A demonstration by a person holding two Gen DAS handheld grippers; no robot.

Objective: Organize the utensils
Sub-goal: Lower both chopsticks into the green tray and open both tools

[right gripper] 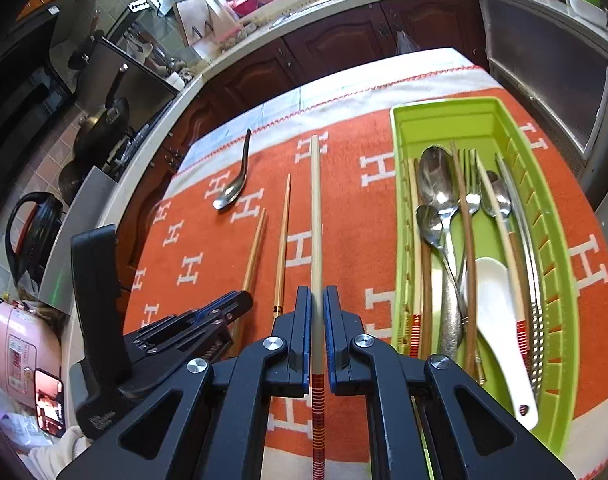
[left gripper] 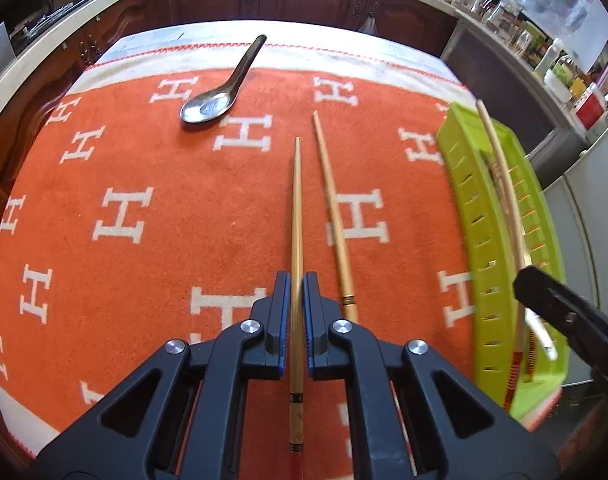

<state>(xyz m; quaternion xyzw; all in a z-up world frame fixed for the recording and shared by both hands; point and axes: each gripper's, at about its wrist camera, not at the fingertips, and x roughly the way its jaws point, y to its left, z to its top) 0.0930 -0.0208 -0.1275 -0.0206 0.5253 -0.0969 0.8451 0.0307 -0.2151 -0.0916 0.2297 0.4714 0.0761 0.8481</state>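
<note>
Gripping golden chopstick (left gripper: 296,216), left gripper (left gripper: 297,292); right gripper (right gripper: 317,308) clamps cream chopstick (right gripper: 316,216); soup spoon (left gripper: 219,88) beyond.

An orange cloth (left gripper: 151,264) covers the table; centre-frame lie a spoon (left gripper: 213,98), a chopstick (left gripper: 332,208), and right, a green tray (right gripper: 480,114).

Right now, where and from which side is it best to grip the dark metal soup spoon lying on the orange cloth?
Probably grip the dark metal soup spoon on its handle, not the bowl. The bowl is wide, rounded and rests low on the orange cloth, while the handle is narrow and curves up off it in the right wrist view. Come down from above, jaws across the handle's width.
</note>
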